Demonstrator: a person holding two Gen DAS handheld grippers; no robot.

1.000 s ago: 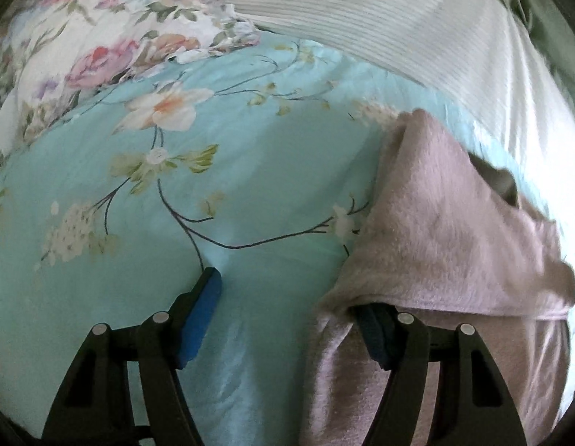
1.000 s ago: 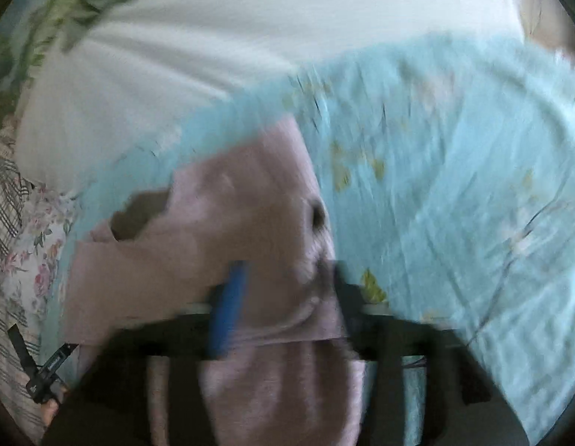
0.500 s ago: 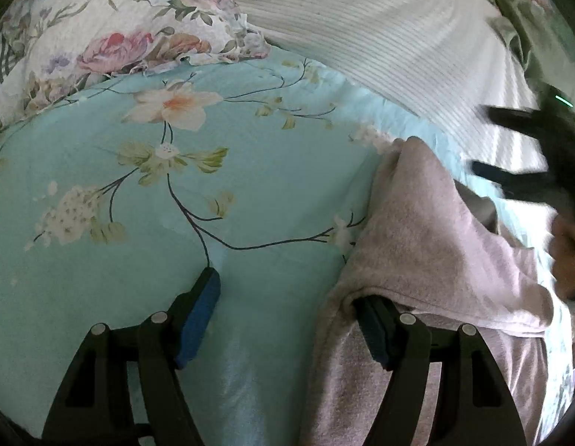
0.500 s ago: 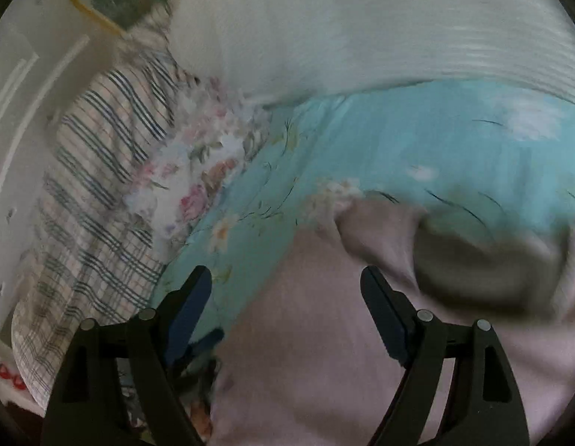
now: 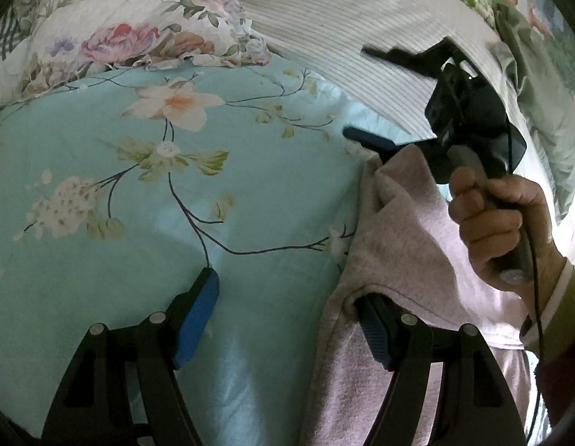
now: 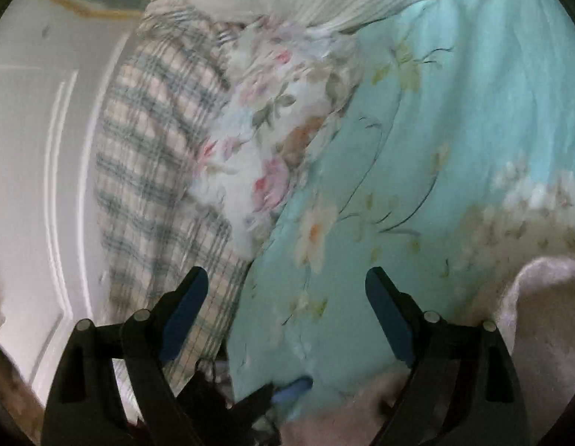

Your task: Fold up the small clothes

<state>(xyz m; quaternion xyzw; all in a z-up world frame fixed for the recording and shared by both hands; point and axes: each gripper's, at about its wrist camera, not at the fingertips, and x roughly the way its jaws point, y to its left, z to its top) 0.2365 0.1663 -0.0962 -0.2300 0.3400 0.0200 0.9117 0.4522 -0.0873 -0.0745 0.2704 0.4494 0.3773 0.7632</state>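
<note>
Left wrist view, nearest first: the left gripper (image 5: 287,319) stands spread, its left pad bare over the turquoise floral sheet (image 5: 176,204) and its right pad tucked under a raised fold of the pale mauve garment (image 5: 399,245), so the cloth drapes over that finger rather than being pinched. The garment lies at the right side of the sheet, its long axis running from the near edge of the view away toward the far end of the bed, tapering to a bunched end (whether that is a collar or a hem cannot be told). Just past that far end a hand (image 5: 499,223) grips the handle of the right gripper (image 5: 358,93), which points left across the bed. Its jaws have just been opening and now stand wide, nothing between them, the lower finger just beside the bunched end.

Farther back lie a rose-print pillow (image 5: 138,26) at the sheet's far left corner and a white ribbed cover (image 5: 343,11) beyond the far edge.

Right wrist view, blurred, shows the same spread jaws over the sheet, the garment at the lower right, and a plaid cloth (image 6: 153,163) beyond the pillow.
</note>
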